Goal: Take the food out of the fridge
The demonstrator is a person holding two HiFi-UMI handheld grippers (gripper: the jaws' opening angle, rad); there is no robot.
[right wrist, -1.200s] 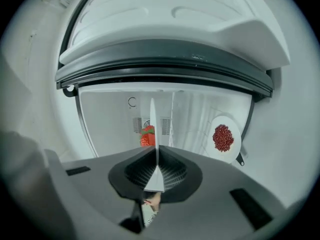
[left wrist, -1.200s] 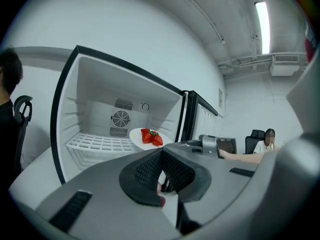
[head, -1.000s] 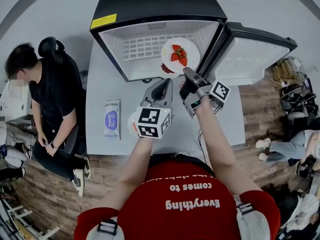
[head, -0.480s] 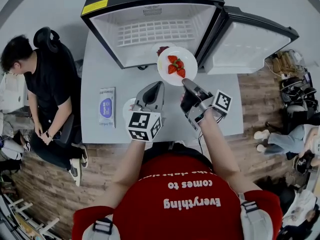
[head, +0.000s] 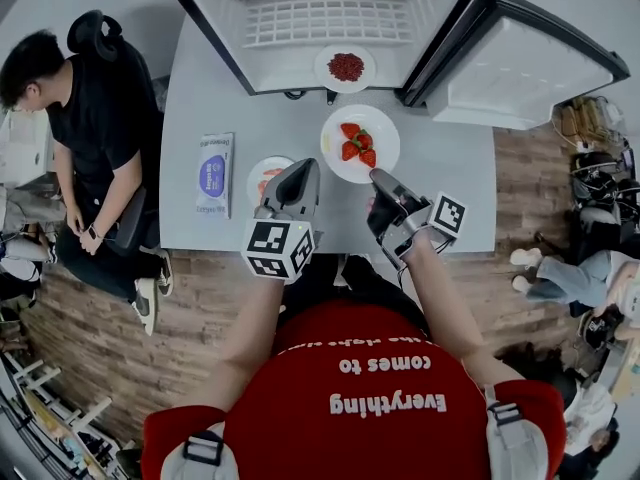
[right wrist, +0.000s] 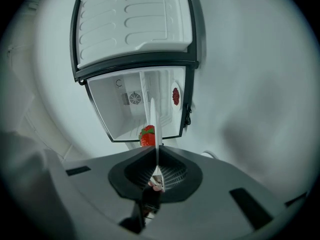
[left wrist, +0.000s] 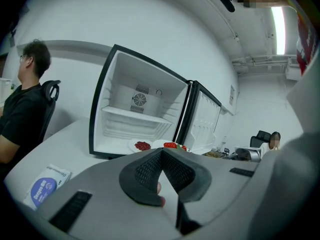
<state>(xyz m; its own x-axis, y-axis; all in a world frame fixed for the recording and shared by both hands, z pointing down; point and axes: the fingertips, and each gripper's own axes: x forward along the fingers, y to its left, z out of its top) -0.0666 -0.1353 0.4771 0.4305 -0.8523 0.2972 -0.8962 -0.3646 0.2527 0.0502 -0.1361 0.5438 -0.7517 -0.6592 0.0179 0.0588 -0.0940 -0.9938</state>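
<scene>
A white plate [head: 377, 149] of strawberries [head: 357, 142] hangs over the grey table [head: 450, 158] just in front of the open fridge [head: 330, 18]. My right gripper [head: 378, 176] is shut on its near rim. In the right gripper view the plate [right wrist: 152, 116] shows edge-on between the pads, with a strawberry [right wrist: 147, 135] beside it. A small plate of dark red food [head: 346, 67] sits on the fridge floor at the front. My left gripper [head: 303, 168] is shut with nothing in its jaws, above a small plate [head: 262, 176] on the table.
The fridge door [head: 520, 63] stands swung open to the right. A white-and-blue booklet [head: 212, 175] lies on the table's left part. A person in black [head: 95, 118] sits on a chair at the table's left end.
My right gripper has drawn the strawberry plate out of the fridge and back over the table. The left gripper has pulled back alongside. The plate of dark red food now shows in the fridge.
</scene>
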